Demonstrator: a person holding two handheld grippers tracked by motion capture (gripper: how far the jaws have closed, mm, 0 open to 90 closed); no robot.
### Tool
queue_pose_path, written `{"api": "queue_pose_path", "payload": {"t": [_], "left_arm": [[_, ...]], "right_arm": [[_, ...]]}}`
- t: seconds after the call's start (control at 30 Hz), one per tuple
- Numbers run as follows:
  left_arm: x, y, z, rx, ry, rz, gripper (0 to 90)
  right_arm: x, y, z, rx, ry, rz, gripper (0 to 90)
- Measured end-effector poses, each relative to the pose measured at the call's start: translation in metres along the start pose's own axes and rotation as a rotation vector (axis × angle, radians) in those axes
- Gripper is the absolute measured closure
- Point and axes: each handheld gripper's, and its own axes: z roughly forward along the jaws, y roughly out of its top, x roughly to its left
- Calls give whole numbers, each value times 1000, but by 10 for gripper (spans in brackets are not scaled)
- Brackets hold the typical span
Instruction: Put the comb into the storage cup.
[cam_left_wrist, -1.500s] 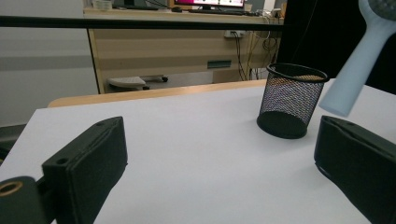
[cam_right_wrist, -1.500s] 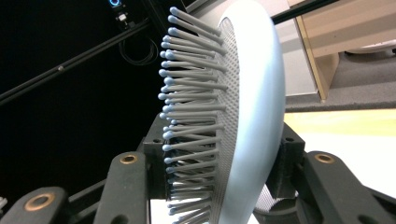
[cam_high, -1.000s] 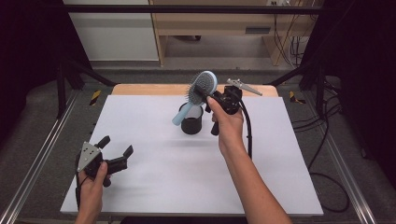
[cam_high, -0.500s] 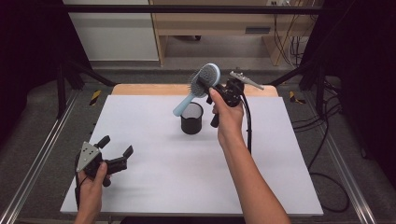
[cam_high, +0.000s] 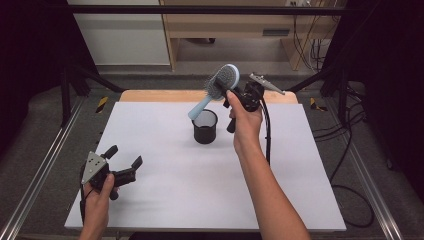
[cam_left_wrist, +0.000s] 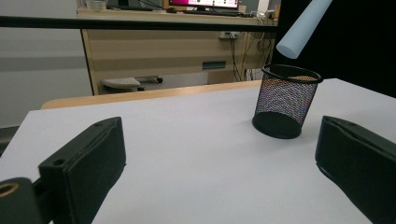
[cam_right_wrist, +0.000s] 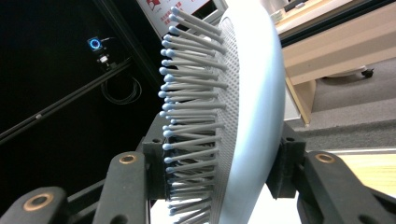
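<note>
Tongs (cam_high: 231, 95) in the right hand, clenched on the blue hairbrush (cam_high: 220, 85) head above the mesh cup (cam_high: 205, 126) on the bench (cam_high: 165, 150), should steady its handle over the rim, while left tongs (cam_high: 122, 157) rest released.

Both forearms are bare, no sleeves. Each gripper (cam_high: 122, 161) is black with 2 chunky jaws, brass-coloured rivets at the pivots, a grey 3-cornered plate (cam_high: 94, 165) on top and a black cable (cam_high: 268, 135) trailing off.
</note>
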Motion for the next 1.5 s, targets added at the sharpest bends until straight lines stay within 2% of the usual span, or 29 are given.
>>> {"api": "queue_pose_path", "payload": {"t": [0.27,0.47,0.93,1.5], "left_arm": [[0,0,0,1,-1,-2,19],[0,0,1,5,-4,1,19],[0,0,1,4,-5,0,19],[0,-1,2,9,-4,2,16]], "right_arm": [[-1,3,1,-8,-21,-19,522],[-2,3,2,-39,-54,-28,522],[-6,6,4,-34,-99,-63,522],[-8,4,6,-21,-110,-70,520]]}}
